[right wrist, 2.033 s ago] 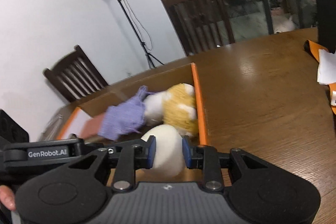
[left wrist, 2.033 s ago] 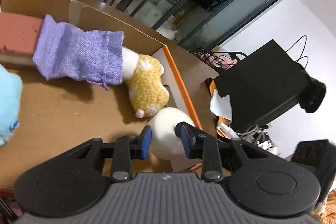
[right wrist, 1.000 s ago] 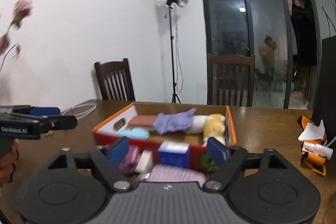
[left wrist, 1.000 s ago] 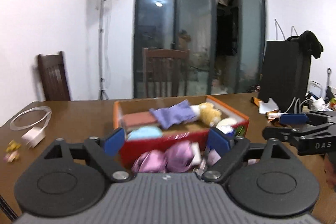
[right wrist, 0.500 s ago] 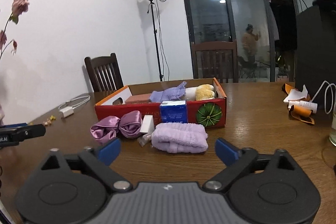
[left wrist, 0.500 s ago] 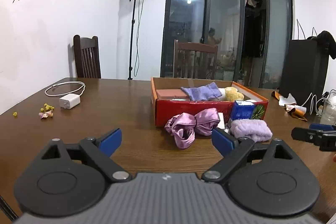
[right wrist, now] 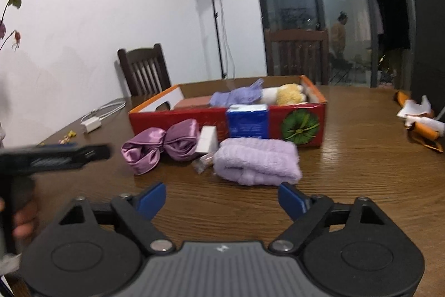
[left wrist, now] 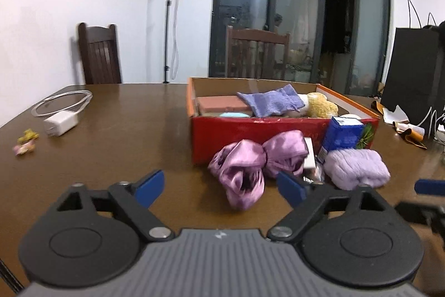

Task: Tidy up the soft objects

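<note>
Before the box (right wrist: 178,118): one satin cloth (right wrist: 161,144), one towel (right wrist: 257,160), one carton (right wrist: 247,120). Left gripper (left wrist: 219,189) and right gripper (right wrist: 222,198): jaws apart, just narrowed, empty.

Red box (right wrist: 178,117), lilac towel (right wrist: 257,159), maybe satin-pink cloth (right wrist: 161,145).

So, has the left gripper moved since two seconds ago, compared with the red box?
Yes. The left gripper has pulled back out of the red box; its open, empty fingers now stand in front of it, near the pink satin cloth.
</note>
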